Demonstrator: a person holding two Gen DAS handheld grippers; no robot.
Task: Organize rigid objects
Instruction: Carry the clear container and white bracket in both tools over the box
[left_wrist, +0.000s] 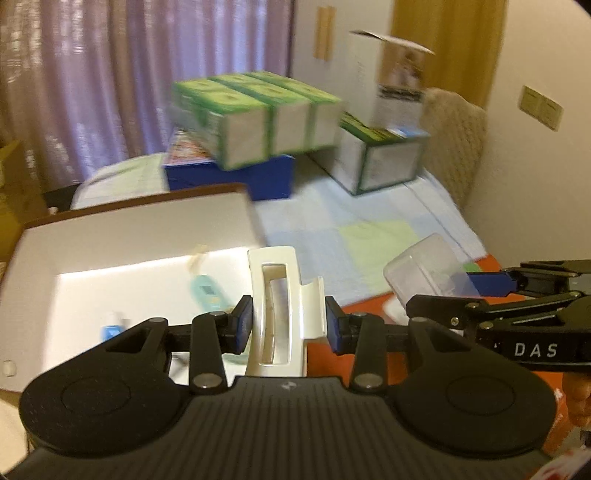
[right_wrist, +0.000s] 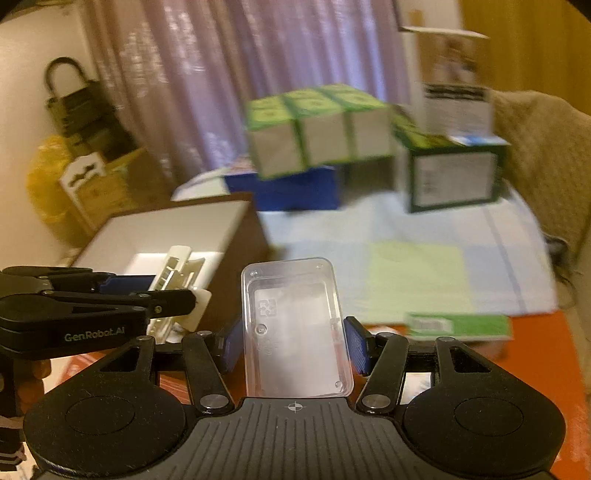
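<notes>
Item 1: cream plastic clip (left_wrist: 286, 314), standing upright between the blue pads of the left gripper (left_wrist: 289, 324), which is clamping it on both sides at a narrow opening. It is hanging at the right-hand edge of the white open box (left_wrist: 129, 236), over the box's brown wall.

Item 2: clear plastic case (right_wrist: 295, 328), lying lengthwise between the pads of the right gripper (right_wrist: 293, 345), which is pinching its long sides at a moderate opening.

Both grippers are sitting side by side, near each other but not touching. Ahead, the pale patchwork cloth (right_wrist: 413, 258) is lying bare up to the green-topped cartons (right_wrist: 317, 125) and the blue box (right_wrist: 295, 188) beneath them.
</notes>
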